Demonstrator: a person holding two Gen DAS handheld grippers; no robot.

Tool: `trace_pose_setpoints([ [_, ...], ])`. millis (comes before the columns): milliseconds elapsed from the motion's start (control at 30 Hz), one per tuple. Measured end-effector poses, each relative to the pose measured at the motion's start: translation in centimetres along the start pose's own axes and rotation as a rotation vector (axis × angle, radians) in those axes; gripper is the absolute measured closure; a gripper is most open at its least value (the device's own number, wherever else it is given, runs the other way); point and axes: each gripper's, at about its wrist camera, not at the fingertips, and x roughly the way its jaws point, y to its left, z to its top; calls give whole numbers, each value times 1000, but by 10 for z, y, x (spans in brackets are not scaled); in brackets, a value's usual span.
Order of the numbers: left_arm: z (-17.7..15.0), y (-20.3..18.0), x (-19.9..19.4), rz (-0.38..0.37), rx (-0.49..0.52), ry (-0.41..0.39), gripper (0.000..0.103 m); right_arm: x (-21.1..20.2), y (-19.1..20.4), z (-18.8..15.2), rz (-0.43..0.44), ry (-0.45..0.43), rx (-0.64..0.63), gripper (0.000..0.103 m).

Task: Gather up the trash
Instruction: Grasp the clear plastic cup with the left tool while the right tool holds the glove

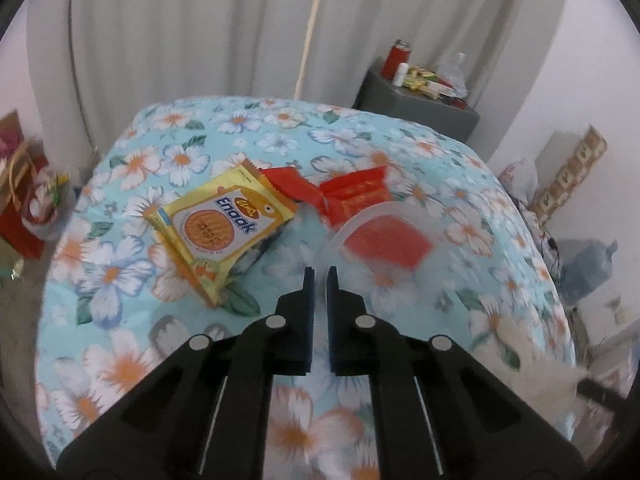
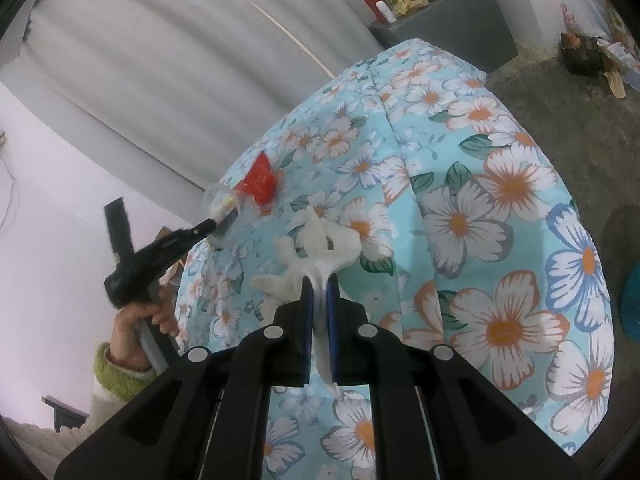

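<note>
On the floral bed cover [image 1: 120,272] lie a yellow Enaak snack packet [image 1: 224,228] and red wrappers [image 1: 352,196]. A clear plastic cup [image 1: 384,236] lies blurred just beyond my left gripper [image 1: 320,274], whose fingers are shut with the cup's rim at their tips. In the right wrist view the cup [image 2: 218,200] sits at the tip of the left gripper [image 2: 216,224], next to a red wrapper [image 2: 262,182]. My right gripper [image 2: 320,284] is shut on a crumpled white tissue [image 2: 320,248] over the bed's edge. The tissue [image 1: 532,356] also shows at the lower right of the left wrist view.
A grey cabinet [image 1: 420,108] with a red flask and small packets stands behind the bed by the curtain. Gift bags [image 1: 24,200] sit on the floor to the left, a water jug [image 1: 588,268] to the right. A hand in a green sleeve [image 2: 136,320] holds the left gripper.
</note>
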Motion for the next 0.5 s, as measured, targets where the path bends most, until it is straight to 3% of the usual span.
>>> trace_pose_setpoints([
  [200,-27,-14,-67,-75,111,16,100,-16,4,-1,2,-20,-19,96],
  [300,-41,-24,-88,-72,177,42,100,-23,5,0,2,-31,-27,96],
  [500,-79,-42,-86,-35,247,104,99,-21,1,-3,-11,-10,-23,95],
])
